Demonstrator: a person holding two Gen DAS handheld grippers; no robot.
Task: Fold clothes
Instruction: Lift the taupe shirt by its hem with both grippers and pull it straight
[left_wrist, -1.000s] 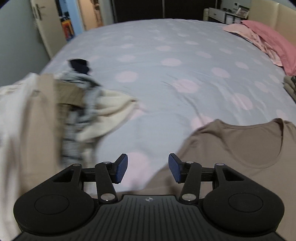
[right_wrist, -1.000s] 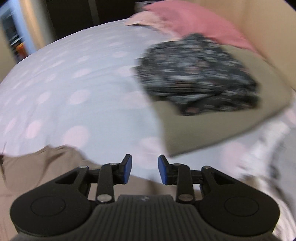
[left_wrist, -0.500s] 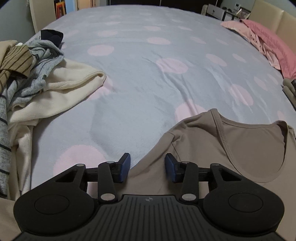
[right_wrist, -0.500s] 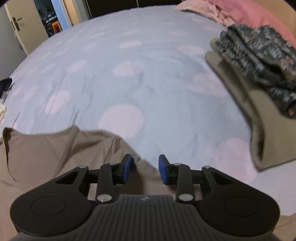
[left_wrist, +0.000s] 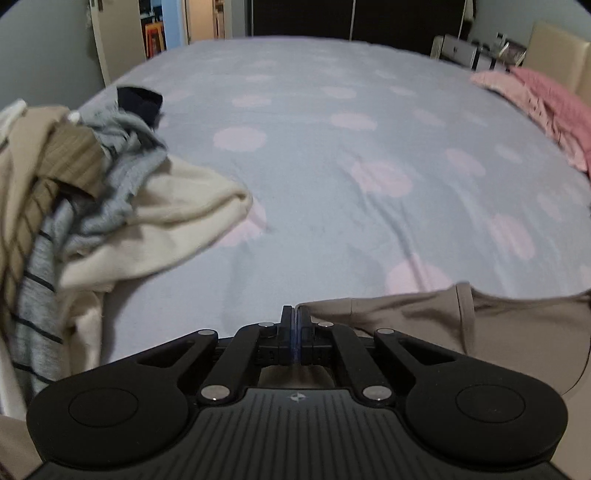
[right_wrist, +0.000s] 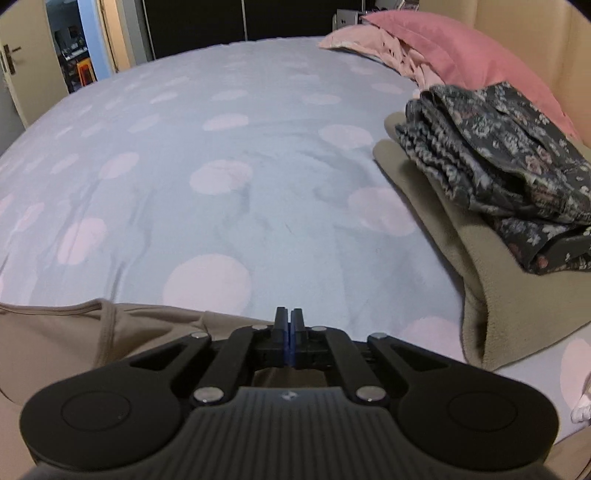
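A taupe T-shirt (left_wrist: 498, 325) lies at the near edge of the bed, its neckline toward the far side. My left gripper (left_wrist: 295, 314) is shut on the shirt's left shoulder edge. In the right wrist view the same shirt (right_wrist: 66, 339) fills the lower left, and my right gripper (right_wrist: 288, 317) is shut on its right shoulder edge. Both pairs of jaws are pressed together with cloth under them.
A heap of unfolded clothes (left_wrist: 85, 206) lies on the left of the bed (left_wrist: 332, 166). A folded floral garment (right_wrist: 498, 173) sits on a folded olive one (right_wrist: 480, 277) at the right. Pink pillows (right_wrist: 461, 55) lie at the far right.
Both grippers went from open to shut on the shirt's shoulder edges. Both views now look flatter across the bed, with the shirt lower in view.
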